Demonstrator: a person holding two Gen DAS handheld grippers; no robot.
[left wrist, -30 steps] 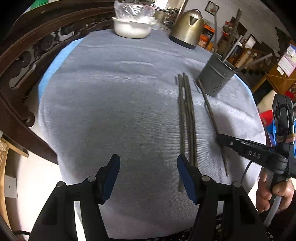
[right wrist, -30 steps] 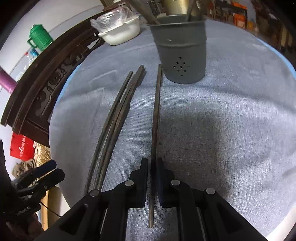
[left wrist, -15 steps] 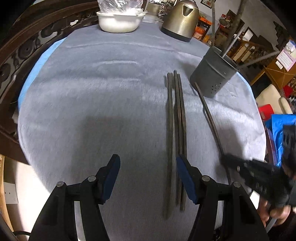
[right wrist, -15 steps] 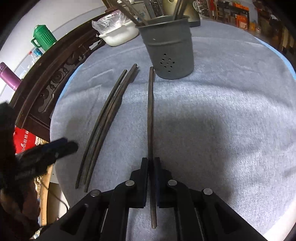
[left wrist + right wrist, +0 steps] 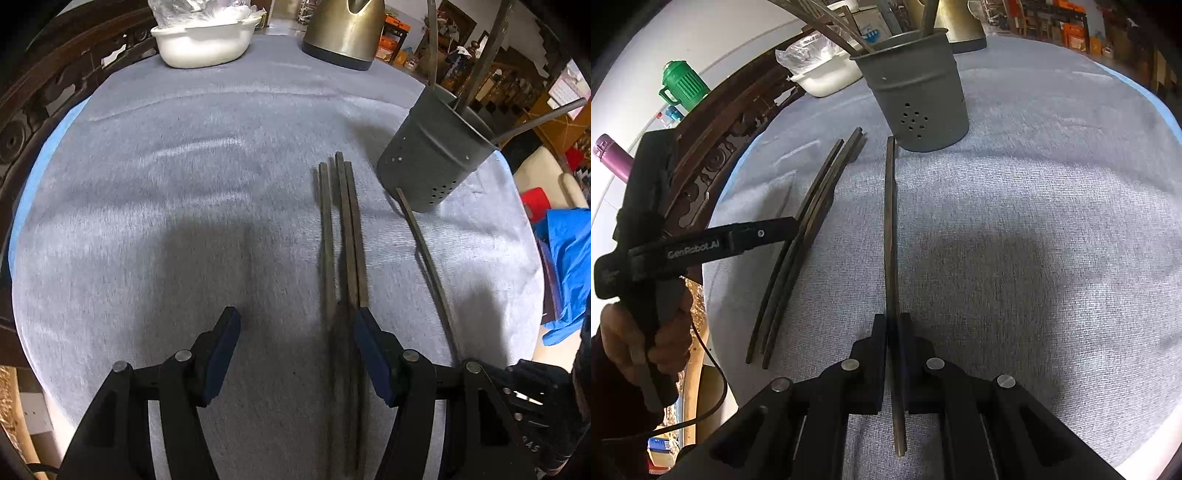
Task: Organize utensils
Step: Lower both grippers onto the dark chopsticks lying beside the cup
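A single dark chopstick (image 5: 891, 236) lies on the grey cloth-covered surface (image 5: 1052, 229), and the right gripper (image 5: 893, 354) has its jaws pressed together on it near the close end. The stick's long axis runs straight away from the jaws, in line with them, and its far tip rests just beside the base of the grey metal holder (image 5: 916, 103). That holder stands upright and already has several utensils leaning out of it. The pinch sits low on the stick, so most of its length stretches ahead toward the holder; a short stub pokes back under the gripper. The right gripper looks level and low over the cloth.

Three more chopsticks (image 5: 345, 236) lie side by side on the cloth, well left of the held one and roughly parallel to it. The left gripper (image 5: 295, 347) hovers low above their near ends with its jaws spread wide, pinching nothing. The bundle sits toward its right-hand jaw, not centred in the gap. Its long axis also points away from the jaws, toward the holder (image 5: 432, 162).

The right hand is nearer the holder, so lifting and tipping its stick in seems the likely next move.
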